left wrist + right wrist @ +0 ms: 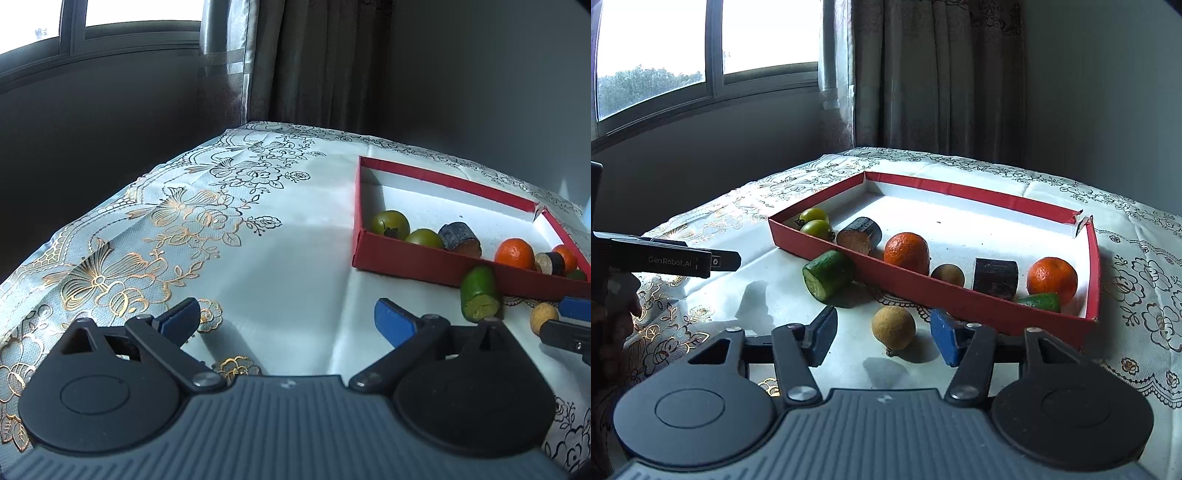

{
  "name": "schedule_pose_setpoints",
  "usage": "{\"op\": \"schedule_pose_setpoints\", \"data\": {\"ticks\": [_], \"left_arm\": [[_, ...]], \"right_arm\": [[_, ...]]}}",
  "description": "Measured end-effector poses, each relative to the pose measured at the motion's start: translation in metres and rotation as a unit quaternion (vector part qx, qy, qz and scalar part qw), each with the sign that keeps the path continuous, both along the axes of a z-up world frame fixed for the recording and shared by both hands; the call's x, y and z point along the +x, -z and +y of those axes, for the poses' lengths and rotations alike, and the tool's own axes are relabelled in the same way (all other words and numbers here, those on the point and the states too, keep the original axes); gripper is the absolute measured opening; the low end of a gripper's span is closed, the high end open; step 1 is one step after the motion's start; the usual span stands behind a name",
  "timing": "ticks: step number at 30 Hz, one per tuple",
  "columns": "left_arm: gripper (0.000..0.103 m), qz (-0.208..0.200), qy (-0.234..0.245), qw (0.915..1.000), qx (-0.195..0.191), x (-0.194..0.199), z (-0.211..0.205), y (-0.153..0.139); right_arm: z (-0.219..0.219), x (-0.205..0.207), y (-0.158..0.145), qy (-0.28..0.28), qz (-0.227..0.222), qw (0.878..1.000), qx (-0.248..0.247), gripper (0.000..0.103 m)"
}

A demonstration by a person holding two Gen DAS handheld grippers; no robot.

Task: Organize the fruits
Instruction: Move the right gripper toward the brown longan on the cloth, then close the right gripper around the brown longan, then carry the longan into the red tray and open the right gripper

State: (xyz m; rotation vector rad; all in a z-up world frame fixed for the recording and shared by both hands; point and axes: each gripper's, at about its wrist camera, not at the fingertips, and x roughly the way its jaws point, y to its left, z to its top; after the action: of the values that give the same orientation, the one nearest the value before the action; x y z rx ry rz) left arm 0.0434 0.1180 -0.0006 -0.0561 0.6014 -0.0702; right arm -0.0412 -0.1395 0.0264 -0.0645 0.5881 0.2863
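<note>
Covering the table, a floral tablecloth (798, 184) carries a red tray (960, 295) holding oranges, green tomatoes and dark chunks; a cucumber piece (829, 274) touches its near wall; the left gripper (286, 321) gapes empty; the right gripper (884, 334) brackets a brown longan (893, 326), pads apart from it

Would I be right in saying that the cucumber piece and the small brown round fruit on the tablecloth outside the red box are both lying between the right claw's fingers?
Not quite: only the small brown round fruit lies between the right claw's fingers. The cucumber piece lies beyond them, against the red box's near wall, as the right wrist view shows.
</note>
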Motion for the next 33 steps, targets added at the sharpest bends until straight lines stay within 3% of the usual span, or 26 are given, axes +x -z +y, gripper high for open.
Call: {"op": "schedule_pose_setpoints", "data": {"ticks": [12,14,21,26,33], "left_arm": [[0.100,0.004,-0.001,0.9999,-0.011,0.000,0.003,0.000],[0.100,0.004,-0.002,0.9999,-0.010,0.000,0.003,0.000],[0.100,0.004,-0.007,0.9999,-0.008,0.000,0.003,0.000],[0.100,0.003,-0.008,1.0000,-0.002,0.001,0.002,0.000],[0.100,0.003,-0.010,0.9999,0.006,0.001,0.000,0.000]], "right_arm": [[0.001,0.013,0.009,0.006,0.029,1.000,-0.008,0.037],[0.001,0.016,0.010,0.012,0.034,0.999,-0.009,0.027],[-0.001,0.010,0.004,0.018,0.015,1.000,-0.002,0.027],[-0.010,0.009,-0.020,0.033,-0.023,0.999,0.014,0.027],[-0.022,0.045,-0.046,0.068,-0.050,0.996,0.008,0.027]]}}
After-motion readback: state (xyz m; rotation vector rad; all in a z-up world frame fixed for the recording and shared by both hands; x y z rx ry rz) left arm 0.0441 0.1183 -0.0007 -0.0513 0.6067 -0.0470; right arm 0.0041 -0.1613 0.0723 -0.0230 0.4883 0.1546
